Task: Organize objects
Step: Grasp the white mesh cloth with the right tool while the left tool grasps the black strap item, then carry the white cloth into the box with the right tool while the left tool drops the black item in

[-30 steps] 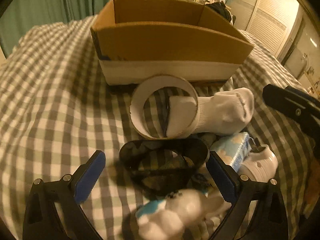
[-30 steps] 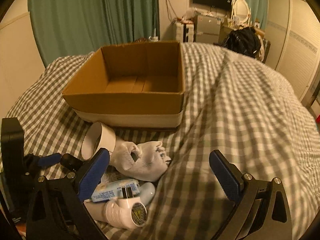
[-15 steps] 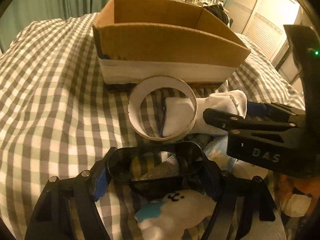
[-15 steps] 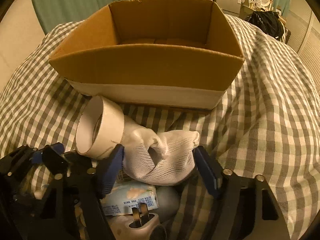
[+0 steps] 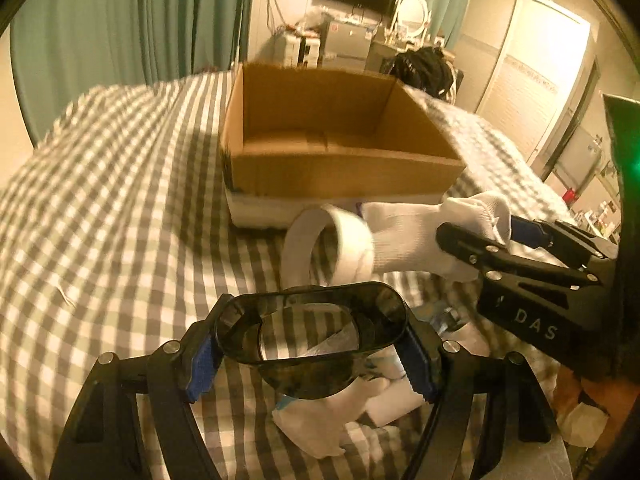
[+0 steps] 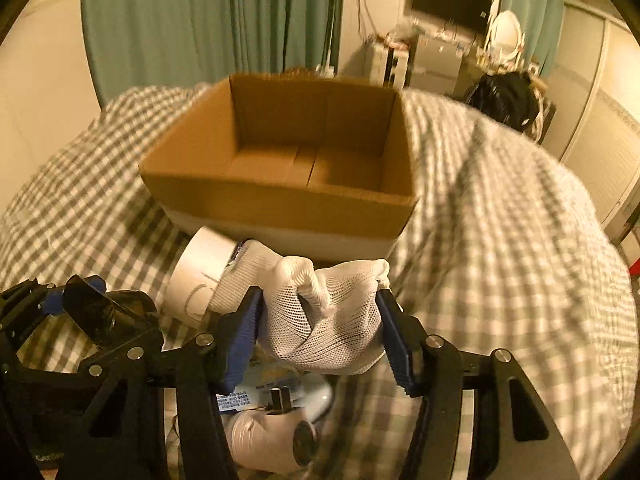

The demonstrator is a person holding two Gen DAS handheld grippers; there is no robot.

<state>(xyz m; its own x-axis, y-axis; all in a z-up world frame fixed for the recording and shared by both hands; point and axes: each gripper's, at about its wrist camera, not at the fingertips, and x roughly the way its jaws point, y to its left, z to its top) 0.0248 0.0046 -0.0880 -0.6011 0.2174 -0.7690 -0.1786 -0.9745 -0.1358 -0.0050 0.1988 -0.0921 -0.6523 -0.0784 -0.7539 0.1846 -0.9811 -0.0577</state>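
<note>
Cardboard box (image 5: 336, 152) sits open-topped on the checked bedspread (image 5: 112, 208), at the far centre of both views, its interior holding nothing visible.

Left claw (image 5: 310, 354) is clenched on a dark translucent tub (image 5: 312, 320); both blue pads press the tub's outer sides, and the tub is lifted clear of the bedspread, opening upward. In the right wrist view the same tub (image 6: 108, 318) appears at the near left.

Right claw (image 6: 320, 338) is clenched on a white sock (image 6: 324, 320), the mesh fabric bunched between the two blue pads. From the left wrist view the sock (image 5: 416, 236) stretches leftward from the claw, and its far end passes into a white tape roll (image 5: 324, 244). The roll stands on its edge, just near of the box's white lower band.

Below the claws lies a small pile on the bedspread: a white plug adapter (image 6: 276, 432), a light-blue packet (image 6: 260, 388) and a white soft toy (image 5: 324, 420).

Green curtains (image 6: 216, 28) hang behind the bed.
</note>
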